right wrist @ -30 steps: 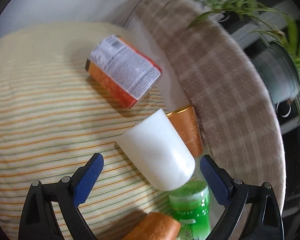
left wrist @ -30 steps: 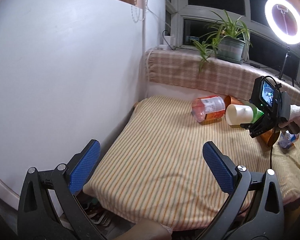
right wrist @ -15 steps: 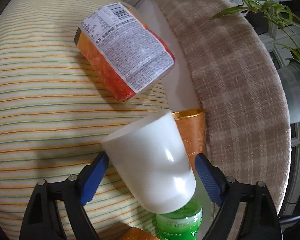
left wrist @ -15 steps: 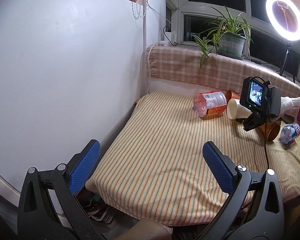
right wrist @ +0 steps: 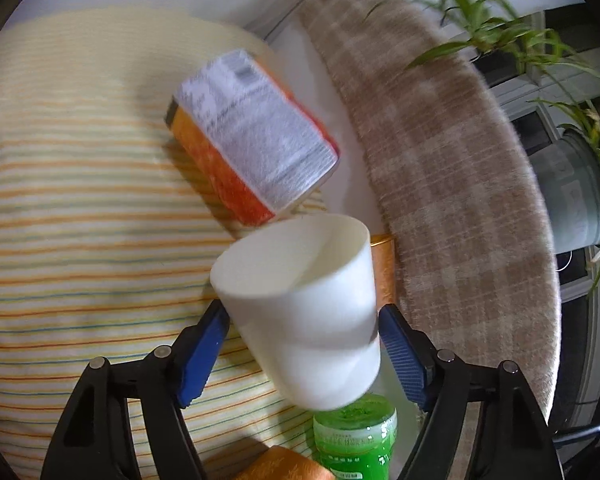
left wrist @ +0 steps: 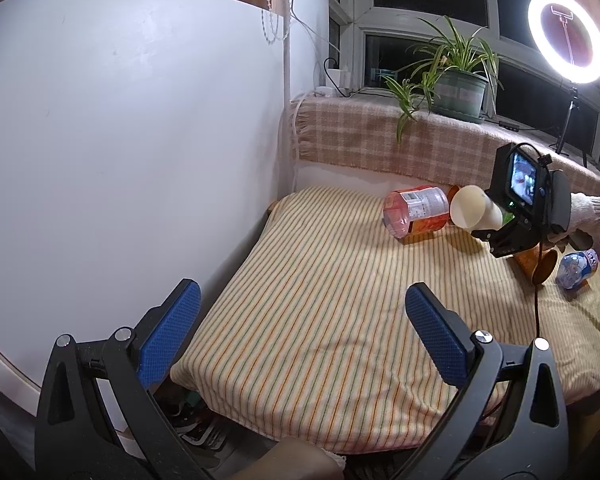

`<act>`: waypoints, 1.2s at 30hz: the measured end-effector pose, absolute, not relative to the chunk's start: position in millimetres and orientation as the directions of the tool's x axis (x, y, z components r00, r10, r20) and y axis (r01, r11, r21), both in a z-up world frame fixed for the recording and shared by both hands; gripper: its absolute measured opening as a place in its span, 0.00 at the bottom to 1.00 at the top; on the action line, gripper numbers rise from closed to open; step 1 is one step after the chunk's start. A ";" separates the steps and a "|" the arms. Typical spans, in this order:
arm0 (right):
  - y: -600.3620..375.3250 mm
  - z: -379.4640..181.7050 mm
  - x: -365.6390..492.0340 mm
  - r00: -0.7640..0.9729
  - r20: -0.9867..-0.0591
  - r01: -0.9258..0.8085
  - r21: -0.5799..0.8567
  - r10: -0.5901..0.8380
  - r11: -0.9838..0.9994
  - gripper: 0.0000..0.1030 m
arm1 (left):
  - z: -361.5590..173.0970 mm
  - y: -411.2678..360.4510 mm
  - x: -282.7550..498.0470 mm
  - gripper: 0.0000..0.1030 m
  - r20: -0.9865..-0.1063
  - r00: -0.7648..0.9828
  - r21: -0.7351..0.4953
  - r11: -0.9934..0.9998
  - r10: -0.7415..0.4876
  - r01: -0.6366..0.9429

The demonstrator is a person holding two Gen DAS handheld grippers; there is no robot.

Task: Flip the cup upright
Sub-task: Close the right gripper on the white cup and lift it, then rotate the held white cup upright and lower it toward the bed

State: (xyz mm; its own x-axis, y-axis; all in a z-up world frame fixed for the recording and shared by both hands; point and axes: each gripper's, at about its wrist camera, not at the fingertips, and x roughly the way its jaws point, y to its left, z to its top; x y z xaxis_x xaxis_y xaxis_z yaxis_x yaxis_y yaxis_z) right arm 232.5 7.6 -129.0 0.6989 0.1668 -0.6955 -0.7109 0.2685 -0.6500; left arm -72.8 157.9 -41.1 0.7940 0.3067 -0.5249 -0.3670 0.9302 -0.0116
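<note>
Holding the white cup [right wrist: 304, 312] off the striped cloth [right wrist: 80, 240], tilted, mouth towards the orange-label bottle [right wrist: 252, 136].
Right gripper [right wrist: 302, 346] is clamped on its sides; turning upright and setting down are left. Left gripper [left wrist: 300, 332] hangs wide apart, holding nothing.
</note>
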 end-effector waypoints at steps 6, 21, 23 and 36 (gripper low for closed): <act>1.2 -97.5 211.0 0.661 -0.706 -0.744 -0.573 0.255 0.344 0.75 | -39.3 154.9 -72.4 1.00 -0.520 0.802 -0.016 0.935 0.295 -0.354; -66.7 -47.7 131.4 0.395 -0.712 -0.785 0.067 0.581 0.615 0.75 | -40.2 135.3 -42.6 1.00 -0.521 0.833 -0.053 0.966 0.188 -0.251; -76.7 -55.5 127.2 0.340 -0.714 -0.747 0.191 0.612 0.637 0.75 | -41.7 130.0 -34.6 1.00 -0.531 0.834 -0.066 0.974 0.150 -0.218; -137.9 -136.2 150.0 0.122 -0.633 -0.302 0.710 0.764 0.637 0.75 | -57.5 101.0 13.0 1.00 -0.629 0.766 -0.250 0.968 -0.133 -0.037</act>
State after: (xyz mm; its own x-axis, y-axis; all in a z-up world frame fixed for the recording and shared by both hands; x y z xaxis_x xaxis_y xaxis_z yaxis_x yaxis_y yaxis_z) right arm 150.0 -137.9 -136.2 0.1220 0.7641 -0.6335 -0.3018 0.6366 0.7097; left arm 13.0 101.0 -57.5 0.7659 -0.1329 -0.6291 -0.0372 0.9676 -0.2497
